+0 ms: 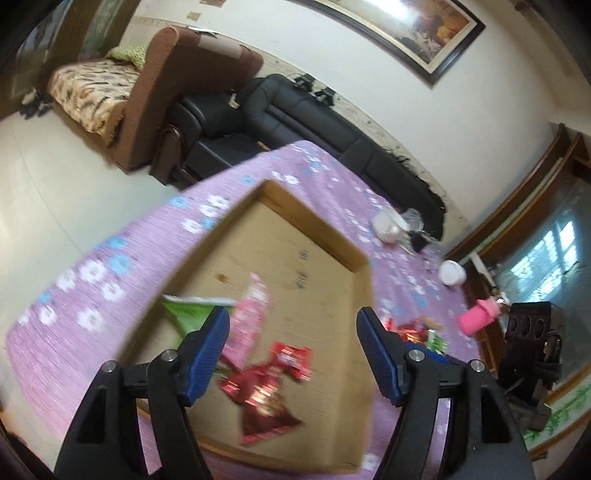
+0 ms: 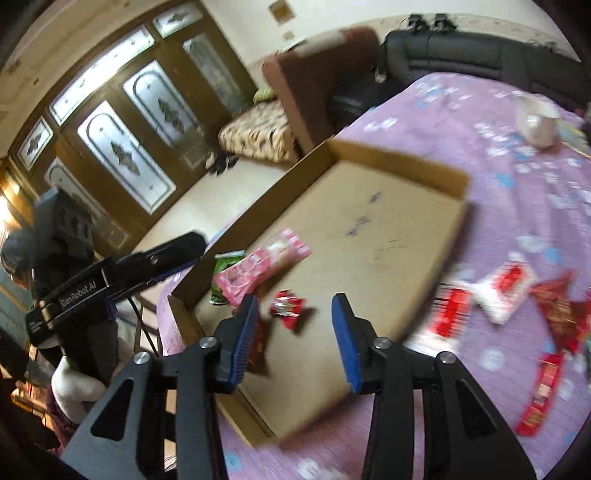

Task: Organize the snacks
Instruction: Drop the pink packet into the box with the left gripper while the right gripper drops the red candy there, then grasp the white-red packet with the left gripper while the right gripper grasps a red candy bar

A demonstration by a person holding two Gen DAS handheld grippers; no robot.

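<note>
Snacks are split: four packets (image 1: pixel 258 373) lie in the cardboard tray (image 1: pixel 354 258), several more (image 2: pixel 506 291) loose on the bench (image 2: pixel 517 177) beside it. Both the left gripper (image 1: pixel 291 354) and right gripper (image 2: pixel 295 339) hover with jaws wide, holding nothing. Risk: both views are motion-blurred, so a hurried grasp could slip off a slick wrapper or nudge the light tray.

Before me, the purple flowered table (image 2: pixel 498 177) with cardboard tray (image 2: pixel 369 229), loose snack packets (image 2: pixel 506 288), white cup (image 1: pixel 452 272), pink bottle (image 1: pixel 478 317).

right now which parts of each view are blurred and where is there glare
Left wrist view: snack packets and cardboard box smeared by motion, glare on the framed picture. Right wrist view: loose packets on the tablecloth streak, door glass blown out.
</note>
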